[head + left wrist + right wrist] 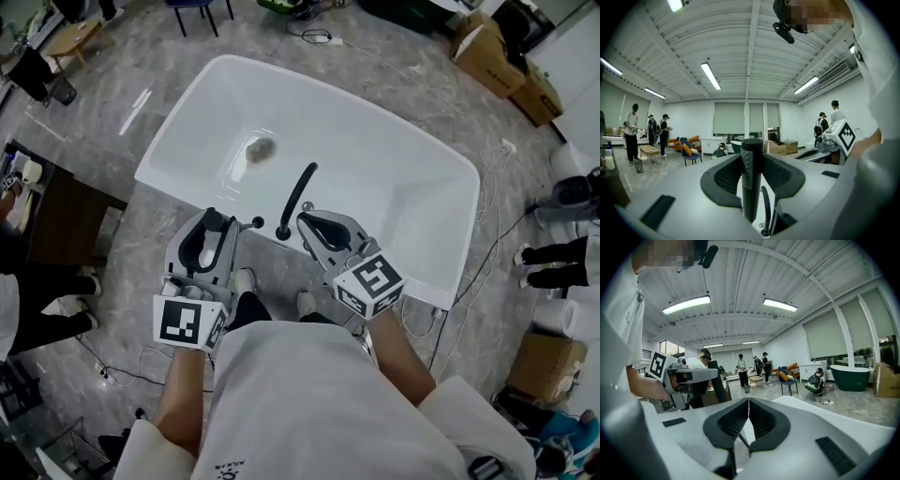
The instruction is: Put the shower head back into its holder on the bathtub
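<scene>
The shower head is a black rod-shaped piece (751,178) standing upright between the pads of my left gripper (752,161), which is shut on it. In the right gripper view the same rod (716,380) sticks up from that gripper. In the head view my left gripper (217,225) hovers at the near rim of the white bathtub (394,187), just left of the curved black faucet (298,197). A small black fitting (258,222) sits on the rim between them. My right gripper (307,223) is shut and empty, just right of the faucet base, its pads meeting (748,404).
The tub drain (261,148) lies in the basin beyond the faucet. Cardboard boxes (497,56) stand at the far right, a dark table (66,220) at the left. Cables trail on the floor around the tub. Other people stand to the right (553,253).
</scene>
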A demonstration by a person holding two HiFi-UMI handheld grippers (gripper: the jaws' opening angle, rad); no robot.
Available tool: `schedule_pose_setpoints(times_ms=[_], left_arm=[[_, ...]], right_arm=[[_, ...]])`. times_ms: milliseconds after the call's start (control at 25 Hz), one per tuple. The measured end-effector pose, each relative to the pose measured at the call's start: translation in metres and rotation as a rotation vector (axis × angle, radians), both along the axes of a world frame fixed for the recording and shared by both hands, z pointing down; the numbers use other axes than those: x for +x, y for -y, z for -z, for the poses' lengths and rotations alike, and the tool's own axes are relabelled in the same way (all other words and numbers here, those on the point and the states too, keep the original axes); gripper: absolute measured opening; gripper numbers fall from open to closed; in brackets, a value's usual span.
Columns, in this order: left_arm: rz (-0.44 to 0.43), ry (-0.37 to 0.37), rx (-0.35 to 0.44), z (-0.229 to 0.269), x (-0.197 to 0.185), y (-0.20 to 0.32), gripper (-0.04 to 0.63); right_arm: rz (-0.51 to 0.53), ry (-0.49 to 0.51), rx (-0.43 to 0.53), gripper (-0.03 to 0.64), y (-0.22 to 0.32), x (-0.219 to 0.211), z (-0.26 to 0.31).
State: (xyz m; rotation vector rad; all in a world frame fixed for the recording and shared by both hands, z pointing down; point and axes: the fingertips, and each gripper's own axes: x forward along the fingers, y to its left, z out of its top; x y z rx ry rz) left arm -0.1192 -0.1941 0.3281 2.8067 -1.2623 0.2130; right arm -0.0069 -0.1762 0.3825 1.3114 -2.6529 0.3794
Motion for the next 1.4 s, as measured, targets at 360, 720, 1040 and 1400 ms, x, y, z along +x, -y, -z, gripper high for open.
schedule_pose_setpoints(times_ms=[360, 720, 1040, 1400], left_arm=[[-0.077, 0.011, -0.088, -0.041, -0.001, 0.029, 0.141], [-0.119, 0.031, -0.163, -0.078, 0.002, 0.040, 0.141], [-0.122, 0.059, -0.197, -0.106, 0.008, 0.056, 0.141], [-0.120, 0.095, -0.252, -0.145, 0.017, 0.063, 0.141]], right_arm=[[-0.082, -0.033, -0.054, 0.018, 0.014, -0.001, -0.020], [-0.121, -0.047, -0.125, 0.018, 0.016, 0.001, -0.042], [-0.121, -0.056, -0.183, 0.018, 0.018, 0.009, -0.065], [-0.120, -0.049, -0.219, 0.018, 0.022, 0.016, -0.081]])
